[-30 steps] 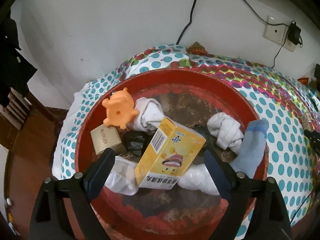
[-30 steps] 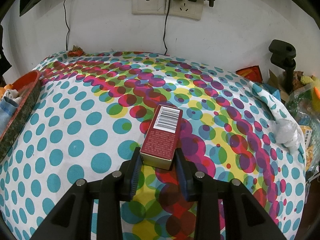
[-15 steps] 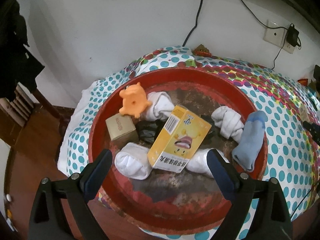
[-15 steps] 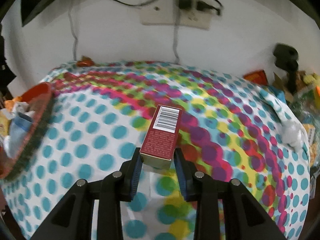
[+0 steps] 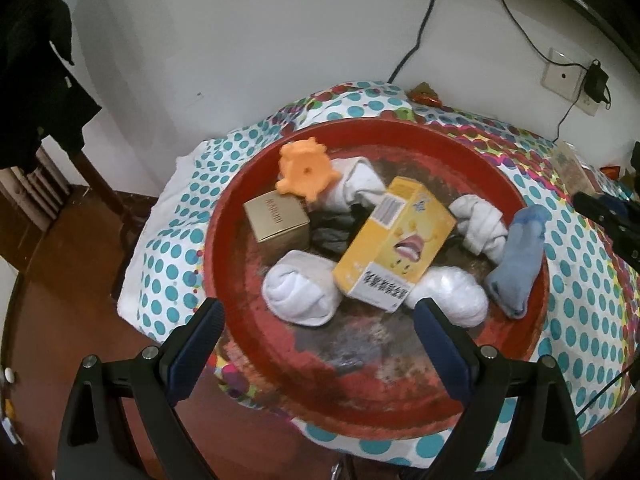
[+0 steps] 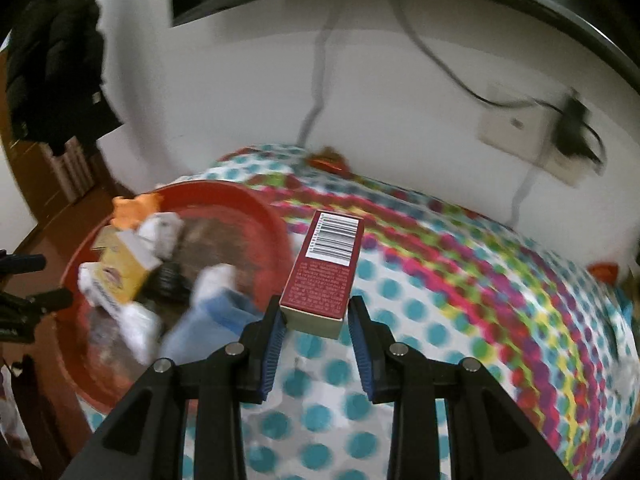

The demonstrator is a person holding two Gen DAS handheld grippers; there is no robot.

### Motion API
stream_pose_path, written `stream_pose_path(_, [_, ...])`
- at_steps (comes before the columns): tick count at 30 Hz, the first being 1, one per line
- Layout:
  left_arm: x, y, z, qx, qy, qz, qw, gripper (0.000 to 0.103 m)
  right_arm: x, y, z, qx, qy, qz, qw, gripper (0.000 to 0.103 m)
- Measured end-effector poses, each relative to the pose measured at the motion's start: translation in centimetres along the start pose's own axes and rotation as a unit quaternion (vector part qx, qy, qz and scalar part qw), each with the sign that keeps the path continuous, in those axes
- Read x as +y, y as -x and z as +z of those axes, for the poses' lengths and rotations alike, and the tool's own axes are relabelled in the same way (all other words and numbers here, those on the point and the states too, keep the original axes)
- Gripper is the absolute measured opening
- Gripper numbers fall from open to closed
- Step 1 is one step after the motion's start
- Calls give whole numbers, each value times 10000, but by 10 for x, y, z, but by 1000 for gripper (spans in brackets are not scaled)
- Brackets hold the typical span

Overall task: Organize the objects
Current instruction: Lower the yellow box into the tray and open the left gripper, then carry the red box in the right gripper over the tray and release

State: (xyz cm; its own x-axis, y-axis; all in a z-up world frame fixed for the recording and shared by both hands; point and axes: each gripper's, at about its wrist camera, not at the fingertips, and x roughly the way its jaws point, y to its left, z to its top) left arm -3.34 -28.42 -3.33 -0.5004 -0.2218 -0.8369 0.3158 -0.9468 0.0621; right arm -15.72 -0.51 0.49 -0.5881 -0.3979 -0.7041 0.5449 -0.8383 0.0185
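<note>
Maroon box (image 6: 324, 276), clamped in my right tongs (image 6: 316, 328), just lifted off the dotted tabletop (image 6: 460, 320) toward the red basin (image 5: 376, 396) (left tongs (image 5: 320, 344) hang open, empty), so drop-off's next.

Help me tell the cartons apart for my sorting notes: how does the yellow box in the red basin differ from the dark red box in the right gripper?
The yellow box lies tilted on rolled socks in the red basin, untouched; the dark red box is clamped in the right gripper, above the dotted cloth. The yellow box has a cartoon face, the dark red box small print. Both show a barcode.
</note>
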Motion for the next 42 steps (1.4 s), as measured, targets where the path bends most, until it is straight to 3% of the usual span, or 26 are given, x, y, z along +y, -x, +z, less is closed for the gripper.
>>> stream_pose_path(14, [47,5,-19,45,351,70,9993,95,106,-41,38,277,678,424,9964,32])
stream_pose_path(26, [68,0,-26,108,584,117,9982,95,135,-95,43,717,611,253,9952,33])
stream_pose_path(31, [63,-3,-25,133,598,80,9981,95,140,-100,41,696,598,131,9957,34])
stream_pose_path(36, [59,-3,-26,109,619,127,9979,95,144,-94,38,661,715,-44,9952,53])
stream_pose_path(42, [51,1,-24,64,626,214,9978,95,150,-61,26,568,567,-4,9968,58])
